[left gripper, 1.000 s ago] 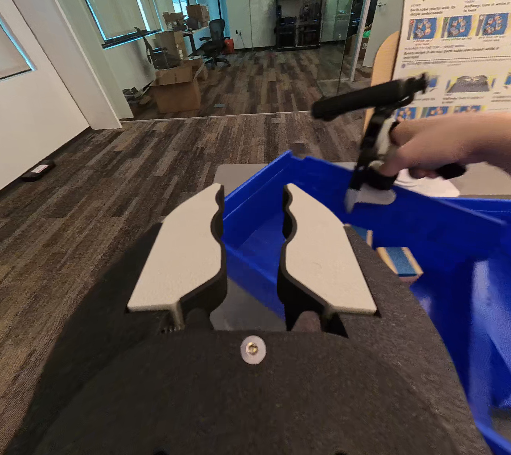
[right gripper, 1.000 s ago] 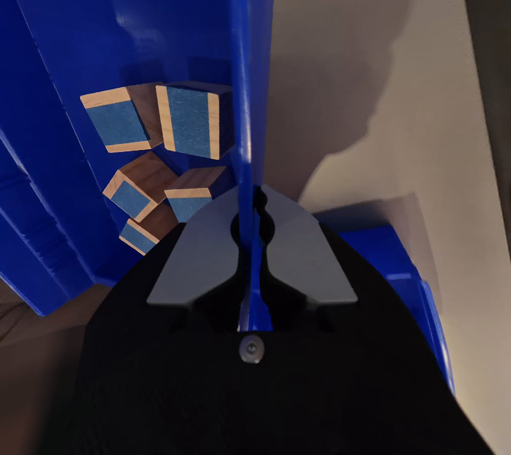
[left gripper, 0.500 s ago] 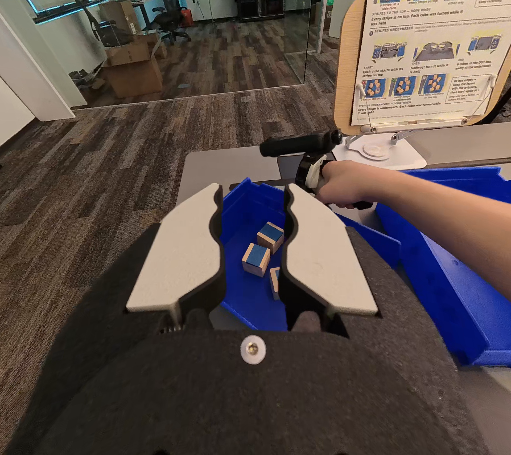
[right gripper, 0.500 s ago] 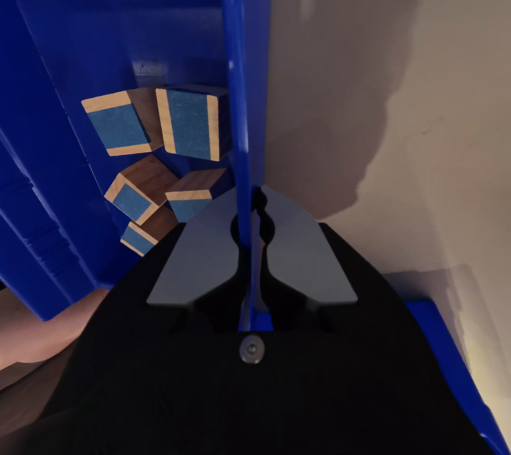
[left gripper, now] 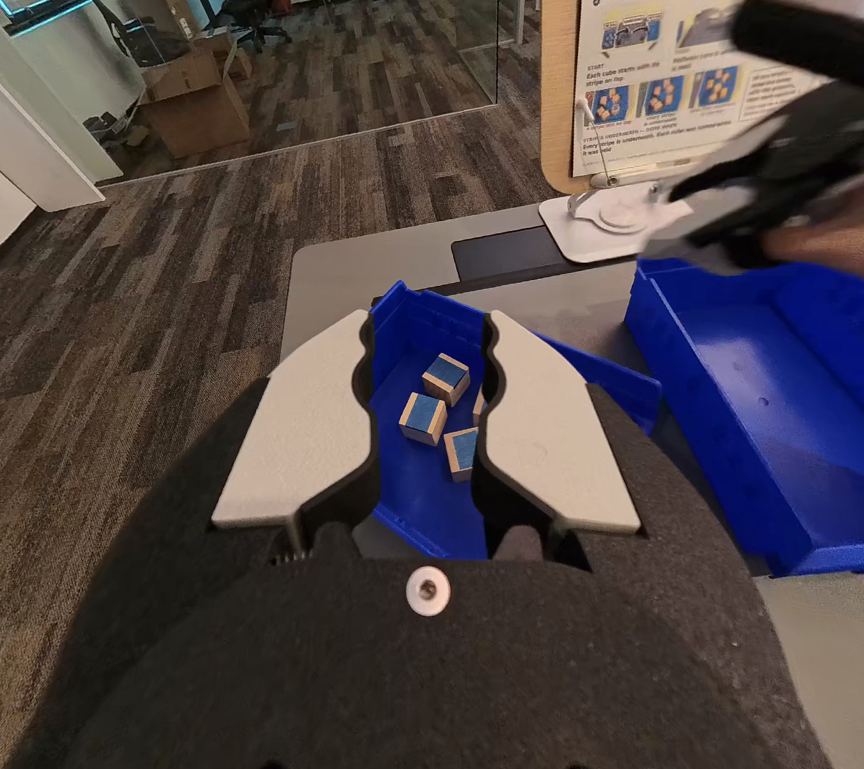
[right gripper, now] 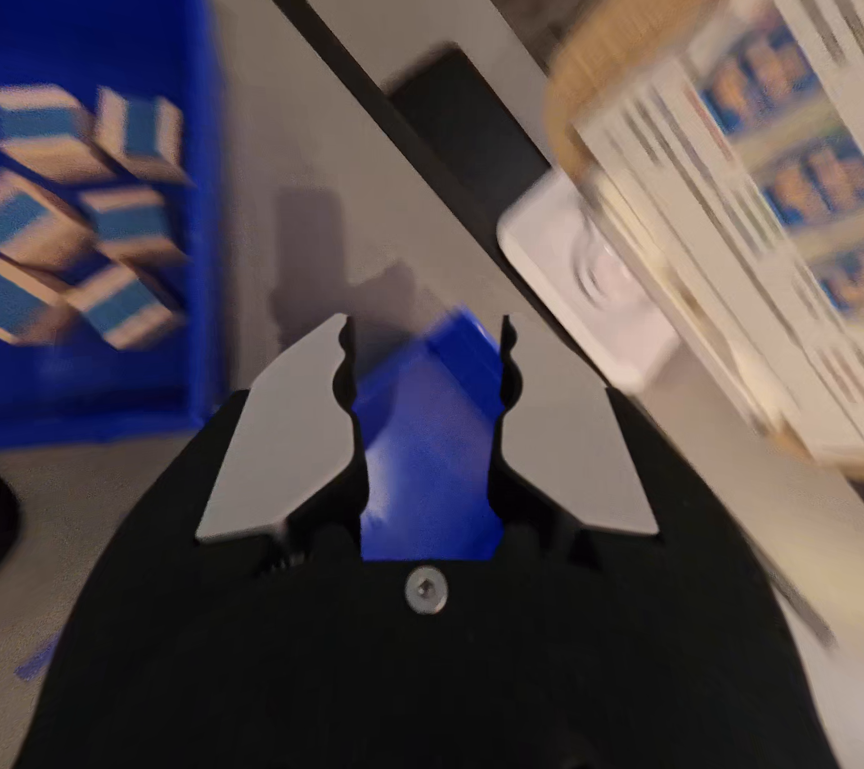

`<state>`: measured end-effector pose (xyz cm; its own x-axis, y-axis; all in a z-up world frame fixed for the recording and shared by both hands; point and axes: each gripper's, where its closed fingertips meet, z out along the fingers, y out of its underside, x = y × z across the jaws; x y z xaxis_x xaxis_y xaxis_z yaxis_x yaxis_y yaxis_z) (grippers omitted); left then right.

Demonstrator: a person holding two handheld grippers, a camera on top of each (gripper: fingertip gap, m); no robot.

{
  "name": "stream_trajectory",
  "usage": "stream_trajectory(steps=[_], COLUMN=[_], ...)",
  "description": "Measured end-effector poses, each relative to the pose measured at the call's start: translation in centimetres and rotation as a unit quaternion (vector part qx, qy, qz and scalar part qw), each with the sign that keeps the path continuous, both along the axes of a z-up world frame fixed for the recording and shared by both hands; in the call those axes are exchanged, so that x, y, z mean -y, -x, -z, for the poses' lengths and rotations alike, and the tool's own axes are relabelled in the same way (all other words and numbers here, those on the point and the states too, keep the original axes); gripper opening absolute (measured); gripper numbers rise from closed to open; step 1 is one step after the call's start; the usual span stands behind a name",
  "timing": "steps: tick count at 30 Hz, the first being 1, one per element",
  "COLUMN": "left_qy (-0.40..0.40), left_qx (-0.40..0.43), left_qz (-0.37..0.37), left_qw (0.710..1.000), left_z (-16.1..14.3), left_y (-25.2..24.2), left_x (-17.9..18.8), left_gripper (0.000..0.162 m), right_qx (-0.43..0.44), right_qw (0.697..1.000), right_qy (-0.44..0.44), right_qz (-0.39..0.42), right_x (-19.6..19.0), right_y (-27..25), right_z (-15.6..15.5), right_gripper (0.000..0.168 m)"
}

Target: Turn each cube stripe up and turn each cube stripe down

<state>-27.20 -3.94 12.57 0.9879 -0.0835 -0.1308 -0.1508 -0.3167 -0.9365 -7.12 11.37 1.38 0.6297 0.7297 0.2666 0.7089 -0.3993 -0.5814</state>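
1. Left gripper [left gripper: 424,377]: my grey fingers [left gripper: 304,428] stand apart with nothing between them, hovering above the near end of the small blue plastic bin [left gripper: 421,508].
2. Small wooden cubes with a blue stripe face [left gripper: 422,418]: three show clearly between my fingers, a fourth is half hidden behind the right finger. They lie loose on the bin floor, near one another, stripes facing up.
3. Right gripper [right gripper: 424,325]: fingers wide, empty, over a corner of the larger blue plastic bin [left gripper: 748,395]. This view is heavily blurred; the cubes show at its left edge.
4. Larger bin: holds nothing that I can see, standing just beside the small one on the grey table [left gripper: 364,264].
5. Printed instruction sheet on a wooden board [left gripper: 561,45]: upright at the table's far edge on a white stand.
6. Step in hand, as I judge it: the stripe-down round is about to begin, no cube yet gripped.
7. Next move calls for lowering one gripper onto a single cube, closing on its plain sides, clear of its neighbours.
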Motion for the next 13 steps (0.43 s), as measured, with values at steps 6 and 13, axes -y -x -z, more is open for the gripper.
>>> stream_trajectory(steps=[6, 13], left_qy=[-0.001, 0.031], left_qx=[-0.006, -0.038], left_qz=[0.011, 0.021], left_qw=[1.000, 0.999], left_z=[-0.2, 0.9], left_y=[-1.1, -2.9], left_x=[-0.2, -1.2], left_gripper=[0.044, 0.045], right_qx=[0.055, 0.059], right_qw=[0.969, 0.944], right_qy=[0.099, 0.254], right_qz=[0.222, 0.205], right_x=[5.1, 9.3], right_y=[-20.1, -22.5], right_z=[4.5, 12.3], right_gripper=[0.070, 0.050])
